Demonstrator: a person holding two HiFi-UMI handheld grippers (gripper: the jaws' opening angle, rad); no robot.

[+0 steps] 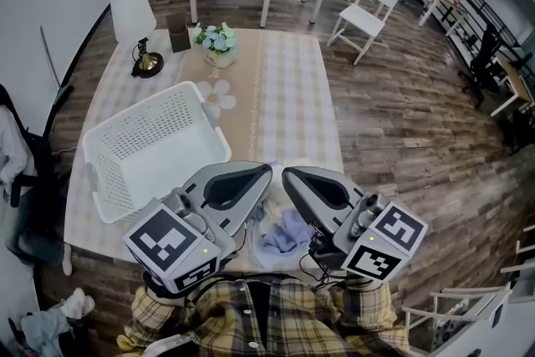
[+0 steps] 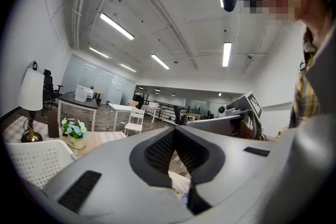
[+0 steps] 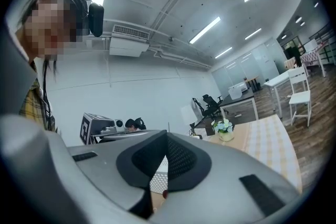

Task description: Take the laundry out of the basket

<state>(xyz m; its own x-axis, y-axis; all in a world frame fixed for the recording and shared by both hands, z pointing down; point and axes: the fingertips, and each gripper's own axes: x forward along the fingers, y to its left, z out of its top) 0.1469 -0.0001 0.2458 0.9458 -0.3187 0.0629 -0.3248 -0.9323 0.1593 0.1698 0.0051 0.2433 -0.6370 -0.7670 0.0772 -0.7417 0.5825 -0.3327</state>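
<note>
Only the head view shows most of the laundry pile point(image 1: 282, 235), right of the white basket point(image 1: 142, 109), beneath the left gripper point(image 1: 267, 172) and right gripper point(image 1: 287, 175), each with jaws together, empty.

Left tool point(image 1: 267, 170) and right tool point(image 1: 285, 173): smooth pale-grey shells, each with a dark ribbed pad in a teardrop recess. Left cube point(image 1: 171, 245) and right cube point(image 1: 386, 240): white faces bearing black square markers. Black cables point(image 1: 318, 262) trail beneath. The person wears a yellow-and-black plaid shirt point(image 1: 276, 322) and a black headset point(image 3: 94, 18).
</note>
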